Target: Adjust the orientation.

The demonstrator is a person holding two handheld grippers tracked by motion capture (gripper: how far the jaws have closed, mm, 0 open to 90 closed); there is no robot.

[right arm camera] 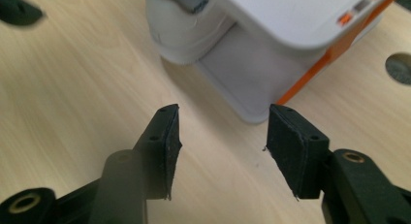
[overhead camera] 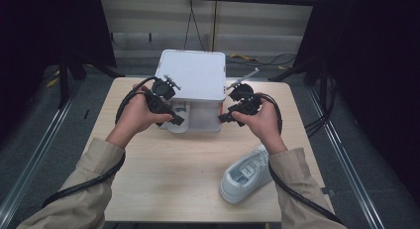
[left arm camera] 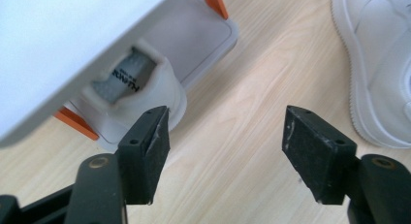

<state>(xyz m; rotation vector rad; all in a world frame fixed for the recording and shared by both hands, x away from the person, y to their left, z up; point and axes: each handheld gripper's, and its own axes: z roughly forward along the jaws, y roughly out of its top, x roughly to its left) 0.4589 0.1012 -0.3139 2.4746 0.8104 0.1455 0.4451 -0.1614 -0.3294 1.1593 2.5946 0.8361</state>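
Both tongs spread, empty: left gripper (left arm camera: 225,151), right gripper (right arm camera: 220,149). Shoe (overhead camera: 246,173) on table (overhead camera: 168,174) looks light, soft; probably best pinched at the heel collar.

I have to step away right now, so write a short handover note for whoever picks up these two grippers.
Left gripper: open, nothing between the jaws, just clear of the heel of the sneaker in the box.
Right gripper: open, empty, over the table by the near corner of the white shoe box.
Things: one white sneaker lies in the box under the raised lid, heel poking out toward the person. The second white sneaker lies on the table at the near right.
Done: first sneaker appears placed.
Left: probably put the second sneaker in and close the lid.
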